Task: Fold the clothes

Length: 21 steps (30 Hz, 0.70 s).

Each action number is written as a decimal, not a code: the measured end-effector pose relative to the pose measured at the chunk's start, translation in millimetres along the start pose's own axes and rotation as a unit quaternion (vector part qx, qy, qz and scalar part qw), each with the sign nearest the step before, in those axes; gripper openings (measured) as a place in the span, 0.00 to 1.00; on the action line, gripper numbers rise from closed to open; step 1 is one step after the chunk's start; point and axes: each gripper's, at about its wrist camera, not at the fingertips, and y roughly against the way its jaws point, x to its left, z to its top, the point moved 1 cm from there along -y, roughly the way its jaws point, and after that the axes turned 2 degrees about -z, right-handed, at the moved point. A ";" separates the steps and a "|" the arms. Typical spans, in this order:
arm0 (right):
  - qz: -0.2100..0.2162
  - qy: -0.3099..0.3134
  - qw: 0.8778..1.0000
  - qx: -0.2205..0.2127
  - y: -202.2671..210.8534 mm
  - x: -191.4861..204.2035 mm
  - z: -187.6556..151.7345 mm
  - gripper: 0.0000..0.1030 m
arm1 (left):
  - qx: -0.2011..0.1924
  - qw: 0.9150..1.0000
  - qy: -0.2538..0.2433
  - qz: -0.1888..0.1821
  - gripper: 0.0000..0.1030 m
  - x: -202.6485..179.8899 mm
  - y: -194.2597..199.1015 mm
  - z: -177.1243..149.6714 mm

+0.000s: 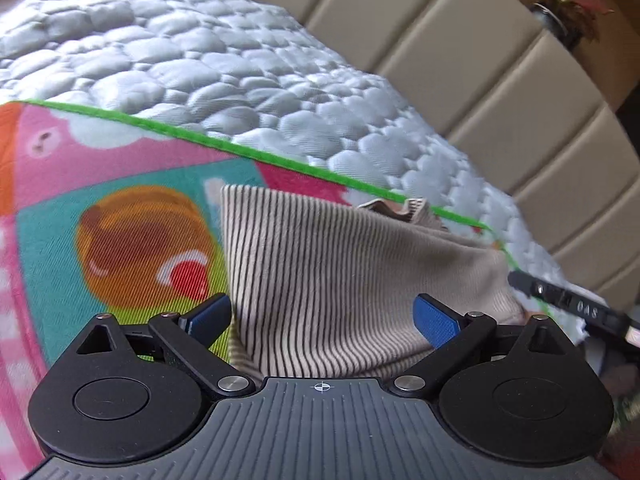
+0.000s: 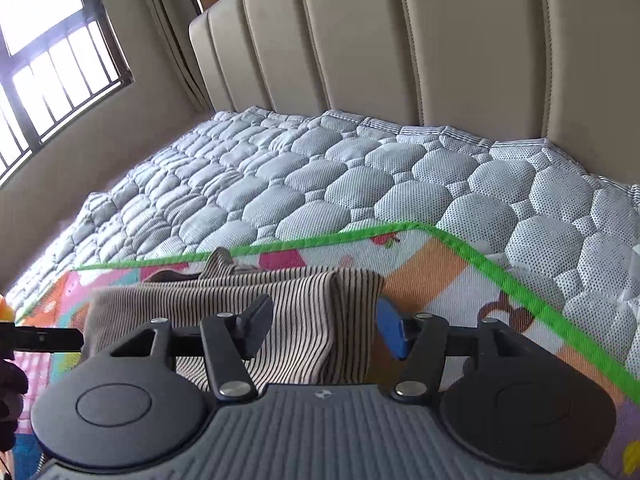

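Observation:
A beige garment with thin dark stripes (image 1: 332,272) lies folded on a colourful cartoon mat (image 1: 132,216) on the bed. My left gripper (image 1: 322,320) is open, its blue pads spread on either side of the garment's near edge, gripping nothing. In the right wrist view the same garment (image 2: 304,312) lies bunched on the mat (image 2: 440,280). My right gripper (image 2: 324,328) is open with the garment's right end between its fingers, not clamped. The other gripper shows as a black bar at the left edge (image 2: 40,338) and at the right of the left wrist view (image 1: 568,300).
The mat has a green border (image 2: 500,272) and lies on a grey quilted mattress (image 2: 320,184). A beige padded headboard (image 2: 400,40) stands behind. A barred window (image 2: 48,60) is at the left. A potted plant (image 1: 568,4) stands beyond the headboard.

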 end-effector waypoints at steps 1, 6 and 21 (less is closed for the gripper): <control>0.008 -0.005 1.000 0.010 -5.1 -5.6 2.0 0.60 | 0.010 1.000 -0.013 -0.006 0.97 1.8 -1.4 4.4; 0.050 -0.027 0.997 0.058 -31.6 -31.4 12.0 0.60 | 0.028 0.999 -0.032 -0.024 0.97 14.8 -14.7 14.0; 0.114 0.090 0.988 0.060 -64.8 29.1 32.6 0.34 | -0.032 0.993 -0.110 -0.006 0.49 -5.6 -51.4 32.2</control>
